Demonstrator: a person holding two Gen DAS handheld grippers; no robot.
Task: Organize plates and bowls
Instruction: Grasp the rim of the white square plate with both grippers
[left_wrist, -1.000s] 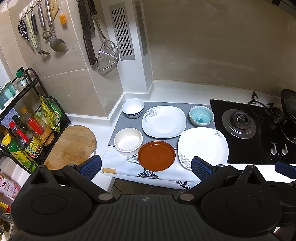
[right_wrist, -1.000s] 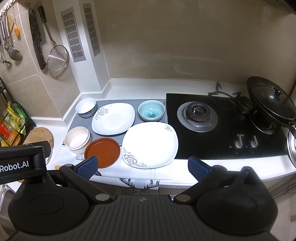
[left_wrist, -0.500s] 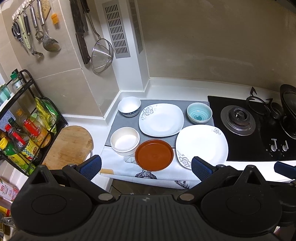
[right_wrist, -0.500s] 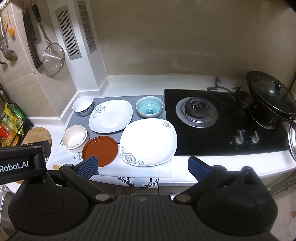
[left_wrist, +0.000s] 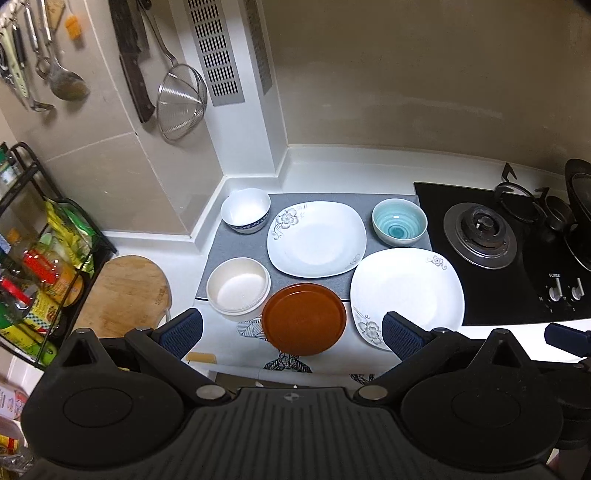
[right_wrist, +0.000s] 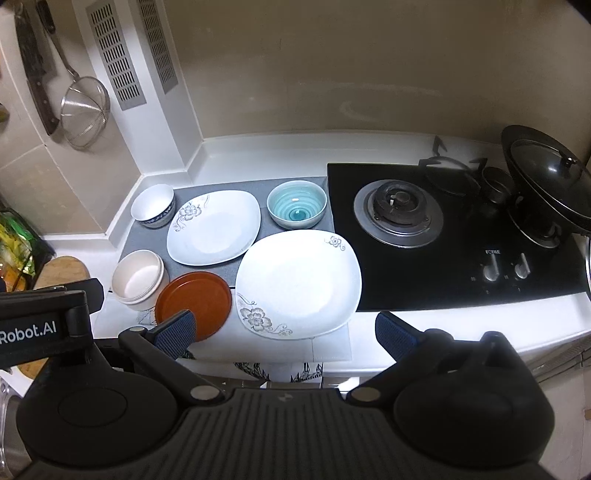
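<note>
White china and one brown plate lie ahead of and below the left claw (left_wrist: 291, 332), whose blue-padded fingers stand wide apart and hold nothing. In the left wrist view the brown plate (left_wrist: 304, 318) sits dead centre between the pads, nearest of all; the cream bowl (left_wrist: 239, 289) is just left of it, and the near square plate (left_wrist: 406, 295) just right, its long diagonal running from the near left corner up toward the stove (left_wrist: 509, 251). Farther back on the grey mat (left_wrist: 218, 251) are the blue-rimmed bowl (left_wrist: 245, 209), the far square plate (left_wrist: 317, 239) and the teal bowl (left_wrist: 399, 221). None of them is stacked yet. A round wooden board (left_wrist: 122, 291) and a rack of bottles (left_wrist: 33, 266) stand to the left.

From the right wrist, the right claw (right_wrist: 284, 330) is likewise spread and empty, hanging over the front edge of the desk (right_wrist: 461, 314). Here the near square plate (right_wrist: 297, 282) lies straight ahead between the pads, so this hand seems the better placed for it, while the brown plate (right_wrist: 194, 302) falls behind the left pad. A lidded wok (right_wrist: 543, 177) occupies the far right burner. Beige walls close in the corner, with a strainer (right_wrist: 85, 110) hung on the left.
</note>
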